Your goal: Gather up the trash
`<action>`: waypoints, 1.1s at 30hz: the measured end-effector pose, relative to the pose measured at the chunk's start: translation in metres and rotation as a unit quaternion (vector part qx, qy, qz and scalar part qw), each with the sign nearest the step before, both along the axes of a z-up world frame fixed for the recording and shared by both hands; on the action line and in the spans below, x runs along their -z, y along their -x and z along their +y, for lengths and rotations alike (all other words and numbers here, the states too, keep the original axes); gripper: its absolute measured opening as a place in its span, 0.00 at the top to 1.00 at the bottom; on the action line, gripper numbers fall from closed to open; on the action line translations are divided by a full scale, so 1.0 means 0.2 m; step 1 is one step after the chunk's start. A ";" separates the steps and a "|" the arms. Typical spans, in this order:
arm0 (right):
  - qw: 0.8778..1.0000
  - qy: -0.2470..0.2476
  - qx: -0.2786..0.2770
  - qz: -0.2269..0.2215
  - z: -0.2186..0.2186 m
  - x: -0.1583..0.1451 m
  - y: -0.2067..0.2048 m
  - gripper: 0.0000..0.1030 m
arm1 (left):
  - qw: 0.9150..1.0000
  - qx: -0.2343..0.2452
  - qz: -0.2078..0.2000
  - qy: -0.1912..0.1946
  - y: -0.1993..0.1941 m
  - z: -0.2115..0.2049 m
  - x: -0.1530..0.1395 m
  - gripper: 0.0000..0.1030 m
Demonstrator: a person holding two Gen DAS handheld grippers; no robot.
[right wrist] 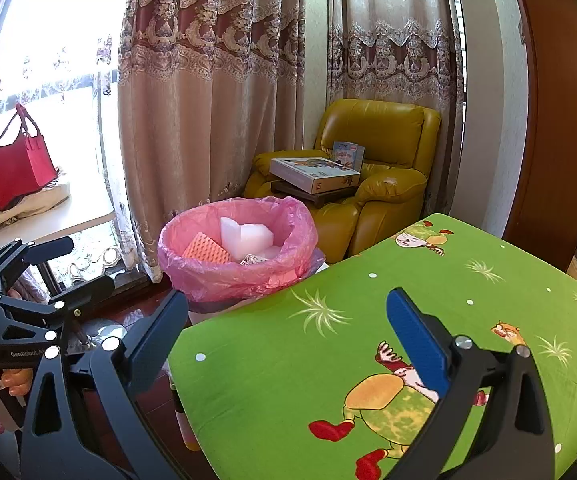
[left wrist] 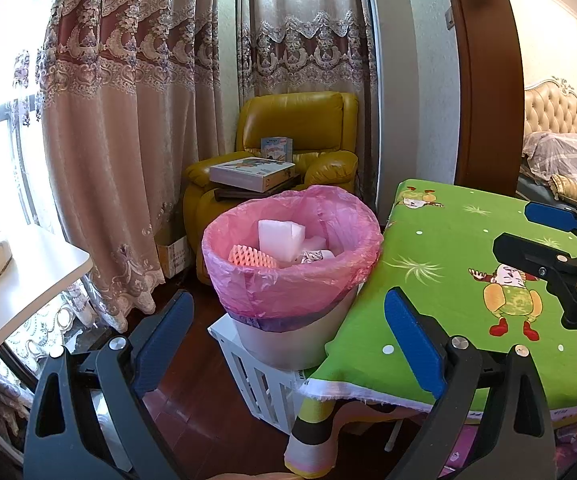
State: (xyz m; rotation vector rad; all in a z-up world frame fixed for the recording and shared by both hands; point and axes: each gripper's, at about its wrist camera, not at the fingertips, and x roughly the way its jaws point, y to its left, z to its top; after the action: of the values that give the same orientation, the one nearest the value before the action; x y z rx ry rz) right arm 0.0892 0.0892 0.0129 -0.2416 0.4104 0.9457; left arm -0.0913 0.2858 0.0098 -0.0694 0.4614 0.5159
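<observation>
Both tools empty: left gripper (left wrist: 288, 332) and right gripper (right wrist: 288, 332) w/ fingers spread wide. Trash bin (left wrist: 292, 264), pink liner, sits frame center by the green table (left wrist: 448, 264); inside are white foam (left wrist: 280, 236), an orange piece (left wrist: 252, 258), and maybe a wrapper, hard to tell.

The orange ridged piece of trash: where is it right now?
In both wrist views the orange ridged piece lies inside the pink-lined bin, on its left side beside the white foam block.
</observation>
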 end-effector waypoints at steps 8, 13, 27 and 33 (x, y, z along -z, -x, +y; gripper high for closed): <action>1.000 0.000 -0.001 0.001 0.00 0.00 0.00 0.06 | 1.000 0.000 0.000 0.001 0.00 0.00 0.00 0.12; 1.000 0.000 -0.001 0.002 0.00 0.01 0.00 0.06 | 1.000 0.000 0.000 0.001 0.00 0.00 0.00 0.12; 1.000 -0.001 -0.002 0.004 0.01 0.02 0.00 0.06 | 1.000 0.000 0.000 0.001 0.00 0.00 0.00 0.12; 1.000 -0.001 -0.002 0.004 0.00 0.02 0.00 0.06 | 1.000 0.000 0.000 0.001 0.00 0.00 0.00 0.12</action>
State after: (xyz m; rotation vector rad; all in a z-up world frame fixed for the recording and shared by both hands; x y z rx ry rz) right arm 0.0891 0.0901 0.0092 -0.2376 0.4159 0.9507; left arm -0.0908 0.2860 0.0101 -0.0720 0.4625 0.5152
